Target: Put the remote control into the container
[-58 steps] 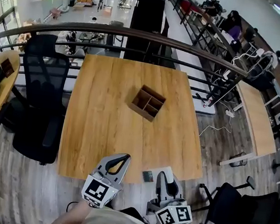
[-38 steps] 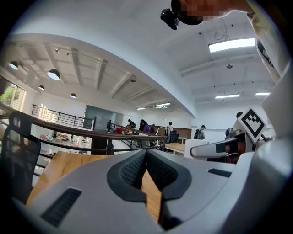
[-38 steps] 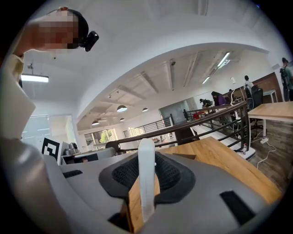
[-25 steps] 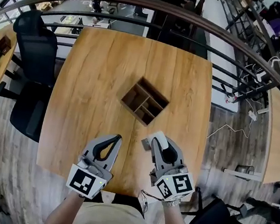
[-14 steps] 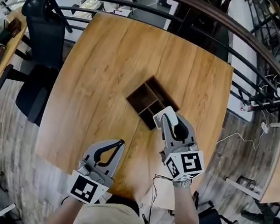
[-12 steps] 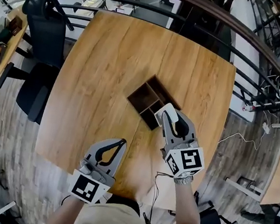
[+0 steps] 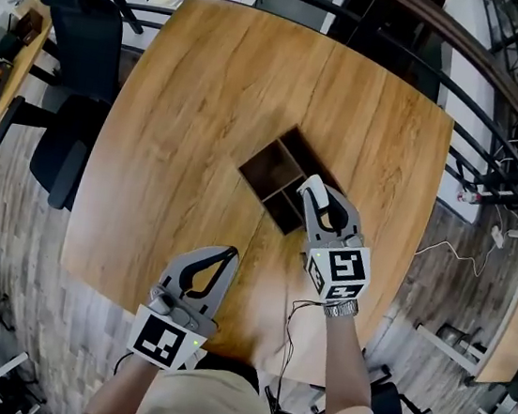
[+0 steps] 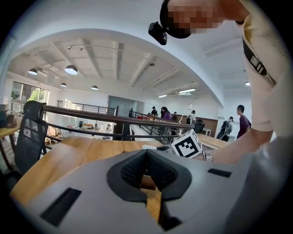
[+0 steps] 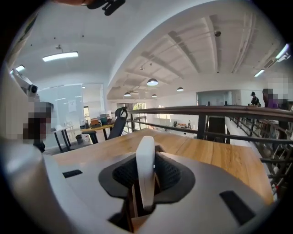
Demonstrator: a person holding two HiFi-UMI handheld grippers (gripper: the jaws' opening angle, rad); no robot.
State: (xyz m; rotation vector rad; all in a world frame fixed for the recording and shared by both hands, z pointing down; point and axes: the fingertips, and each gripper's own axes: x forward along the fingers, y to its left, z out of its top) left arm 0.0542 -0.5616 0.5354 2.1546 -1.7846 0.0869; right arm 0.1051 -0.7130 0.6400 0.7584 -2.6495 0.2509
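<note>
on the worktop (image 7: 184,125), the container (image 7: 269,167) sits just below the right gripper (image 7: 318,192), whose jaws pinch the remote control (image 9: 145,176) on edge. let go here, it may catch a divider and topple out. the left gripper (image 7: 227,254) has its jaws pressed together, empty.

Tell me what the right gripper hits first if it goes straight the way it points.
Likely nothing near. The right gripper, shut on the remote, points roughly level, so it would pass above the container toward the railing. Depth is unclear; with any downward tilt, the container comes first.
</note>
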